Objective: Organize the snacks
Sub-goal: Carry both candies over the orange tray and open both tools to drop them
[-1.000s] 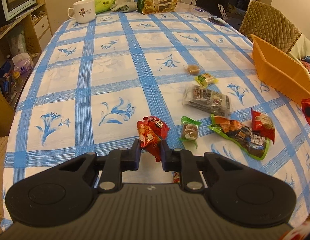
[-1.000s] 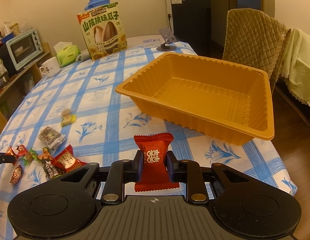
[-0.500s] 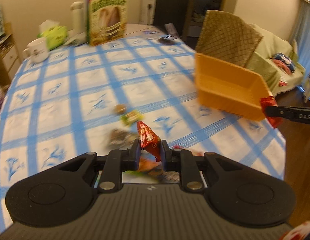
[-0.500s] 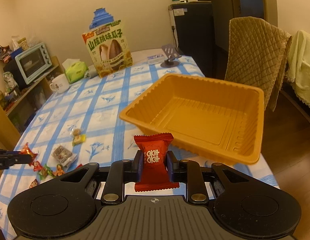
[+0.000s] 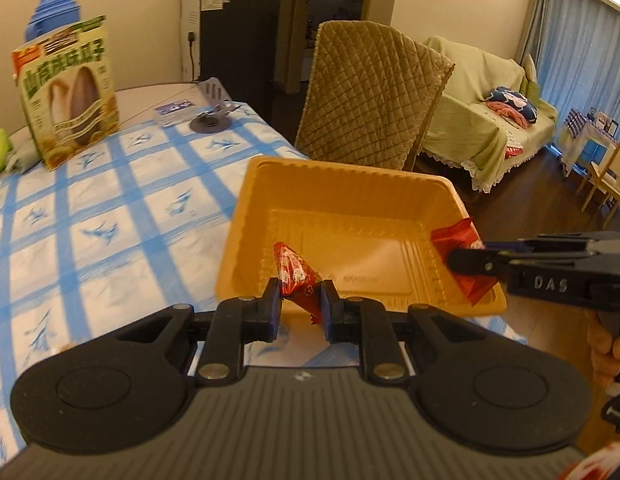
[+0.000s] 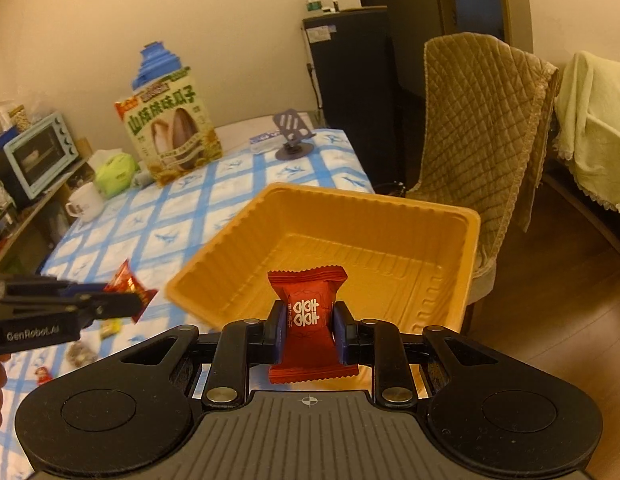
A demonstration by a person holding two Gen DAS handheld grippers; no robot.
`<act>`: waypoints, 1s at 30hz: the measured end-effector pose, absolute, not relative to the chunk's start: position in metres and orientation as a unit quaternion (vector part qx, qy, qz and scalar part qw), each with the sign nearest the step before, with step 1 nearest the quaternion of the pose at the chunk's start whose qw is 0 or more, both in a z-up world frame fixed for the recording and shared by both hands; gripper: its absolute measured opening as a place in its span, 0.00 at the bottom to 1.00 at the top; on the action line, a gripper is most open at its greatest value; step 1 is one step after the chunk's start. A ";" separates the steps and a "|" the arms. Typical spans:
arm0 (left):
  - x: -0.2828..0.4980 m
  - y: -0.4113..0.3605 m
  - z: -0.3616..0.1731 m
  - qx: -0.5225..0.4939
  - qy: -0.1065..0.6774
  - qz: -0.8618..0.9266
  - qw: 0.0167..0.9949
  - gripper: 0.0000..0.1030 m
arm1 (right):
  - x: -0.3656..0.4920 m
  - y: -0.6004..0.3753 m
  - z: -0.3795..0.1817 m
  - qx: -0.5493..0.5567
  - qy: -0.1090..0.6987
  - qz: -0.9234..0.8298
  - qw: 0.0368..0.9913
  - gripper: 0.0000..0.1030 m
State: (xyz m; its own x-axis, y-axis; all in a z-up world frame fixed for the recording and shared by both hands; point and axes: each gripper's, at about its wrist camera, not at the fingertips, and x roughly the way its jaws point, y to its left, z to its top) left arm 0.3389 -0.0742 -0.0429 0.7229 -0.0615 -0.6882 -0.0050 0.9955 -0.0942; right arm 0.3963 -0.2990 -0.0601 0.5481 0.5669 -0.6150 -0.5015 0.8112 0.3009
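light: warm, dim indoor | source: perhaps ceiling, top right | edges: fisheye-bent, dark corners | blur: slight

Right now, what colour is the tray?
Orange tray, ribbed walls; clearest in the right wrist view.

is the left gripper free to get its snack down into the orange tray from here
Probably yes. The left gripper, shut on the red snack packet, sits at the orange tray's near rim; the right gripper stays at the far side.
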 end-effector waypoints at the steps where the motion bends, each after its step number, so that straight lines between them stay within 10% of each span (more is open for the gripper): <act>1: 0.349 -0.079 -0.046 -0.043 0.375 -0.018 0.926 0.18 | 0.402 -0.300 -0.063 0.045 0.368 0.304 0.878 0.24; 17: 0.425 -0.113 -0.076 -0.041 0.411 -0.010 0.911 0.19 | 0.462 -0.312 -0.090 0.050 0.396 0.313 0.862 0.24; 28: 0.418 -0.103 -0.072 -0.065 0.412 0.027 0.908 0.36 | 0.479 -0.304 -0.099 0.043 0.403 0.327 0.853 0.24; 30: 0.415 -0.102 -0.070 -0.070 0.412 0.034 0.908 0.53 | 0.481 -0.304 -0.100 0.048 0.402 0.331 0.852 0.24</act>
State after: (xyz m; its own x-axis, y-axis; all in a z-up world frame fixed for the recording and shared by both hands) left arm 0.4150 -0.1023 -0.0695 0.6582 0.0045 -0.7528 -0.1191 0.9880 -0.0983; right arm 0.4810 -0.3039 -0.0998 0.4569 0.6031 -0.6539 -0.5264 0.7759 0.3477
